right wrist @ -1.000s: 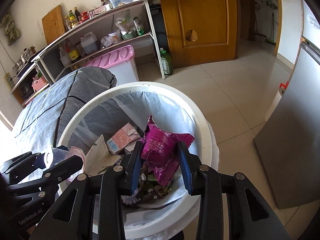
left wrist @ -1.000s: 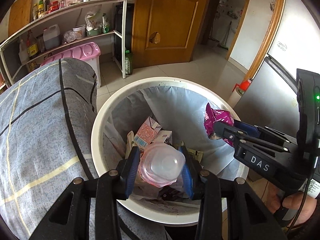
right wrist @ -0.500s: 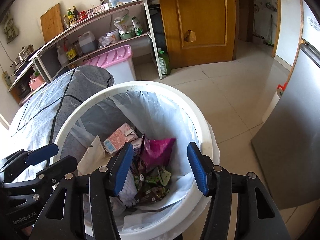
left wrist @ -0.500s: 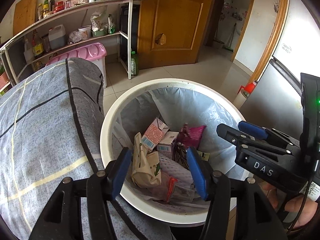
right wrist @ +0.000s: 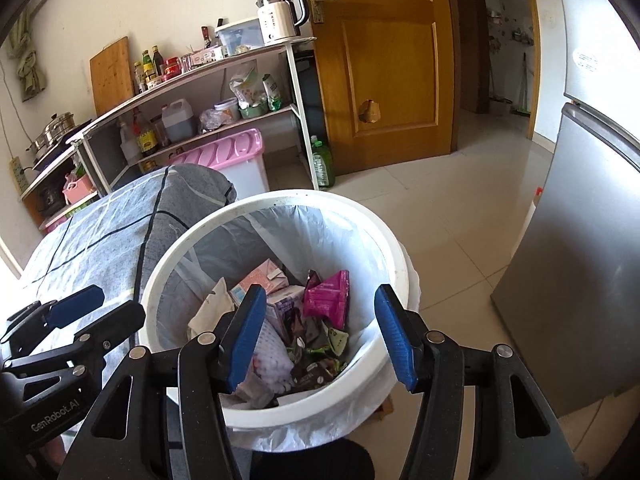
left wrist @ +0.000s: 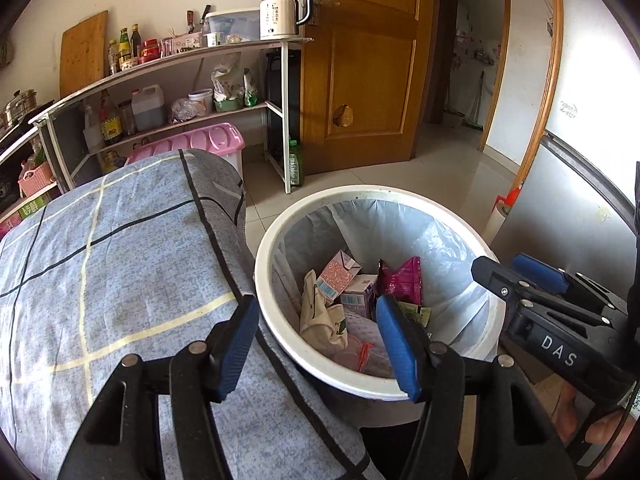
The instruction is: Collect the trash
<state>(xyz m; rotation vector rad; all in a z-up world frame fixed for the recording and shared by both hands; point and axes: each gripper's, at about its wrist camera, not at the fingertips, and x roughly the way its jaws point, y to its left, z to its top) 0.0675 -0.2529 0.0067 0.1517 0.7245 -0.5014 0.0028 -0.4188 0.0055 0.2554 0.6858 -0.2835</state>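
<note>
A white trash bin [left wrist: 276, 312] with a clear liner stands beside the table; it also shows in the right wrist view [right wrist: 392, 248]. Inside lie a magenta snack bag [left wrist: 400, 278] [right wrist: 326, 298], a pink carton [left wrist: 338, 272] [right wrist: 262, 278], a purple box [right wrist: 290, 308], a beige pouch [left wrist: 320, 316] and other wrappers. My left gripper [left wrist: 320, 344] is open and empty above the bin's near-left rim. My right gripper [right wrist: 320, 336] is open and empty above the bin's near side. Each gripper shows at the other view's edge.
A table under a grey-blue checked cloth [left wrist: 120, 264] lies left of the bin. Behind stand shelves [left wrist: 180, 92] with bottles and a kettle, a pink storage box [left wrist: 200, 148], a wooden door [left wrist: 360, 60] and a grey fridge [right wrist: 580, 260] at right.
Both grippers opened: the clear plastic cup left the left one and the magenta bag left the right one, and both dropped into the bin. Both grippers then rose and drew back.
</note>
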